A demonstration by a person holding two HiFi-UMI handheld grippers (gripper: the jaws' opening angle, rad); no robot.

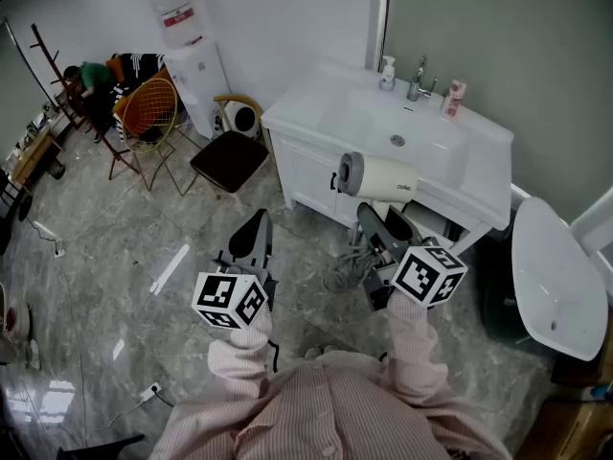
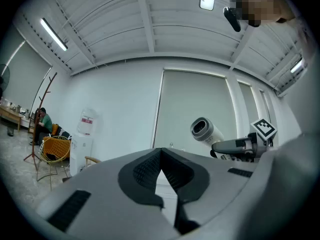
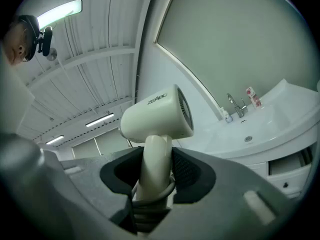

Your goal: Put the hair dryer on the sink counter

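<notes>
**Hair dryer: carried, not yet set down**

Item: hair dryer (image 3: 157, 115), its handle clenched in the right tongs (image 3: 156, 166), held aloft at frame centre against the front edge of the sink table (image 1: 316, 123).
Left tongs (image 2: 161, 170): closed, empty.
Outstanding: advance, lower, release.
Obscured: the cord below the pads, and whether the dryer is over the table.

Grey marbled floor (image 1: 115, 228), white wall (image 1: 278, 17), water dispenser (image 1: 196, 70) beside an orange wire chair (image 1: 148, 113).
</notes>
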